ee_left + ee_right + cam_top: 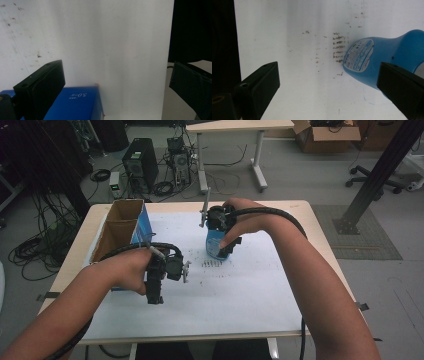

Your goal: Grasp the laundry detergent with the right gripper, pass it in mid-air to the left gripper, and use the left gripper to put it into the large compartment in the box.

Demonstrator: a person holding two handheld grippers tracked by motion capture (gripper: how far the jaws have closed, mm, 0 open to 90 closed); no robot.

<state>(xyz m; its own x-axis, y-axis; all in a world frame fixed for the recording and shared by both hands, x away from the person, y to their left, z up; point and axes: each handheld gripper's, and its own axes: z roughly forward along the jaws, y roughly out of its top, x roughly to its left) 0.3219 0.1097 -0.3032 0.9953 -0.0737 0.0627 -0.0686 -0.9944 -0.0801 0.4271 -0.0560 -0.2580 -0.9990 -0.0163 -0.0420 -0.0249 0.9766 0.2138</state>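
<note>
A light-blue bottle (384, 58) with a white printed label lies beside the right black jaws, a dark-blue box (75, 105) by the left, on speckled white paper (312, 87).

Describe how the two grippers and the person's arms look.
Both the left gripper and right gripper are black, with flat, blocky black jaws. A black ribbed cable trails from each. A small grey plate sits on the left gripper. The forearms are bare, without sleeves.

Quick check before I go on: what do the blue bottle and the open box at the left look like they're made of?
Blue bottle: looks like smooth moulded plastic, slightly glossy, with a printed paper or film label. Open box: cardboard, going by its raw brown inner walls; the blue printed outside looks coated, faintly sheened.
</note>
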